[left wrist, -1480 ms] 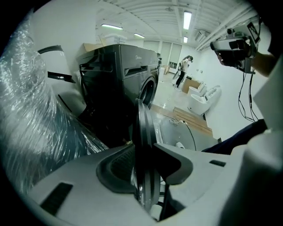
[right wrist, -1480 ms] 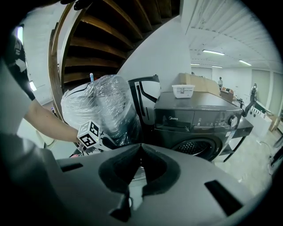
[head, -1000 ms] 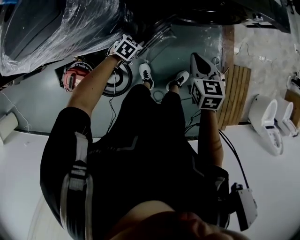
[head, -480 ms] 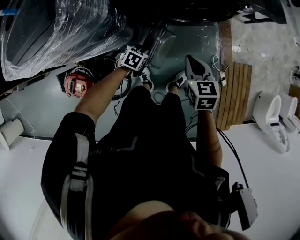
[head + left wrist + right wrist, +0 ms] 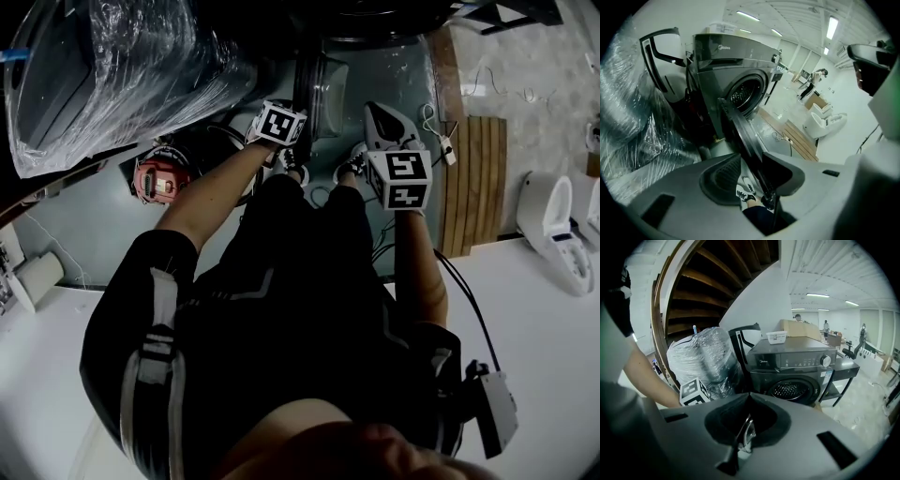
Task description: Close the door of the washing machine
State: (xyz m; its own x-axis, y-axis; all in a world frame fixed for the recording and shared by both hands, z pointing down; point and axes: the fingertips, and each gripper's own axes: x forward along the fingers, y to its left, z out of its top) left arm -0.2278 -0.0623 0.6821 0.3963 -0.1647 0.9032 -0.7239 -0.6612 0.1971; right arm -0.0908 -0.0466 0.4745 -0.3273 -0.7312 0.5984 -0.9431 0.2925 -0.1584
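Straddling the rim of the open door (image 5: 742, 136), the left tongs (image 5: 752, 176) stand wide, having just spread a little further, the rim between the jaws and close to one of them. The door hangs swung out from the front of the washing machine (image 5: 736, 65). The right tongs (image 5: 748, 399) are pressed together on nothing, well in front of the washing machine
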